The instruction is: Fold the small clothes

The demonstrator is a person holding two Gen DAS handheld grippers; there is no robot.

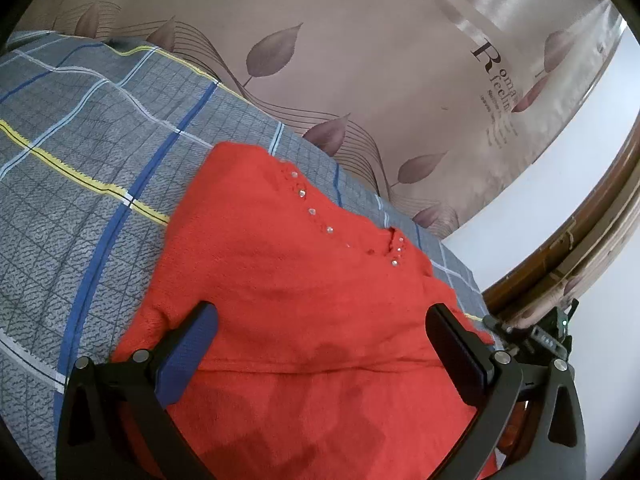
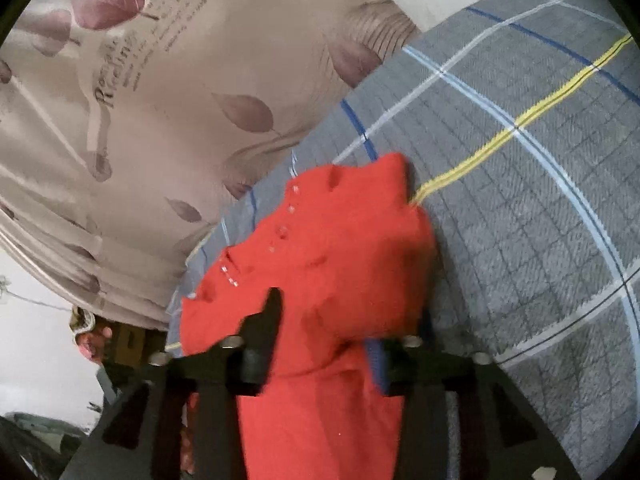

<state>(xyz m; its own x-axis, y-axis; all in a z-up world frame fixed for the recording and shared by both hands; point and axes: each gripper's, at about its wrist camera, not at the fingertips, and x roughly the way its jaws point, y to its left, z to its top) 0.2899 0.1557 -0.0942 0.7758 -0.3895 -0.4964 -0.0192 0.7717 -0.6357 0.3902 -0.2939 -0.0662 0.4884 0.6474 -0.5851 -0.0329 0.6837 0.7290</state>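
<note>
Red sweater (image 1: 304, 280) lies flat on bed (image 1: 100, 152), neck toward curtain (image 1: 360, 60). My left claw (image 1: 320, 332) wide open, nothing held, fingers over lower part of cloth. My right claw (image 2: 332, 320) half open, sweater between fingers; whether pads pinch it, I cannot tell, picture blurred. I judge: fold step beginning. Next: firm grip on hem, then carry toward neck.

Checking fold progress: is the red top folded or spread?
Partly folded: red top shows a layer edge across it, bunched in the right wrist view.
</note>
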